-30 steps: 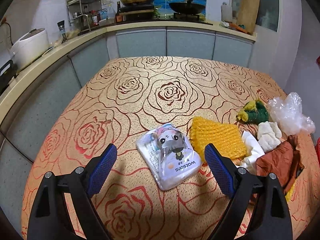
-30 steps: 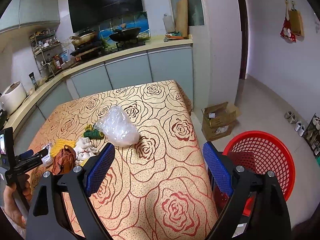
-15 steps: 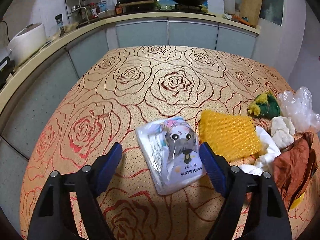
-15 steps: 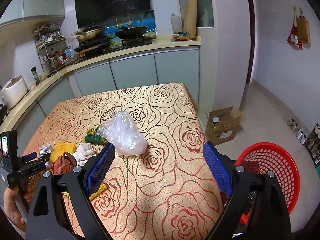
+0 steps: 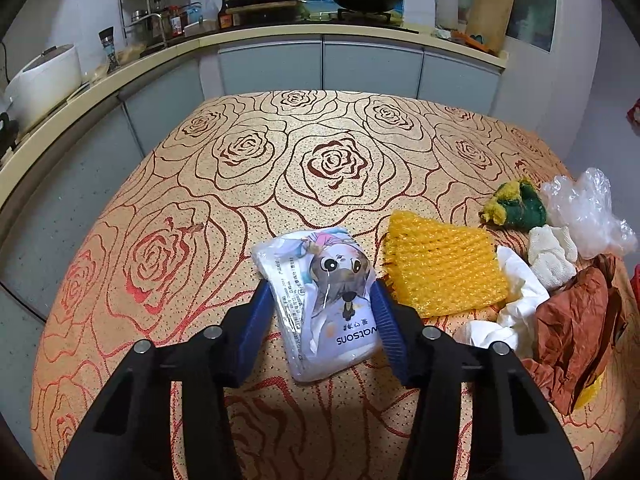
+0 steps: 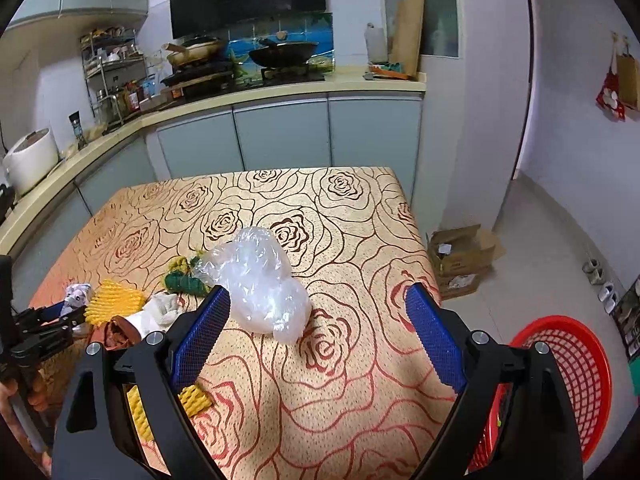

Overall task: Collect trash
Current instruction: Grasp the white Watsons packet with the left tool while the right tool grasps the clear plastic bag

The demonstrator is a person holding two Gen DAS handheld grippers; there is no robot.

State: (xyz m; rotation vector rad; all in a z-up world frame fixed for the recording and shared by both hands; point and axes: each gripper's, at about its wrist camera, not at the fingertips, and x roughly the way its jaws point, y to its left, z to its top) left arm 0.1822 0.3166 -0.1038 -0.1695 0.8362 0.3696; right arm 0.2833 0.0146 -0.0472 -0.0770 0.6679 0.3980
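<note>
On a table covered with a rose-patterned cloth (image 5: 332,160), a wrapped tissue pack (image 5: 324,300) lies between the blue pads of the left gripper (image 5: 320,320), whose jaws are closing; the pads sit at the pack's sides, seemingly just touching. To its right lie yellow foam netting (image 5: 440,268), a green and yellow scourer (image 5: 516,204), white rags (image 5: 552,252), brown paper (image 5: 576,320) and a clear plastic bag (image 6: 260,280). The right gripper (image 6: 316,336) hangs spread wide and empty over the table, the bag beyond its left pad. The red basket (image 6: 576,376) stands on the floor; its contents are hard to make out. Collection looks barely begun. A second earlier the left jaws stood far wider around the pack.
</note>
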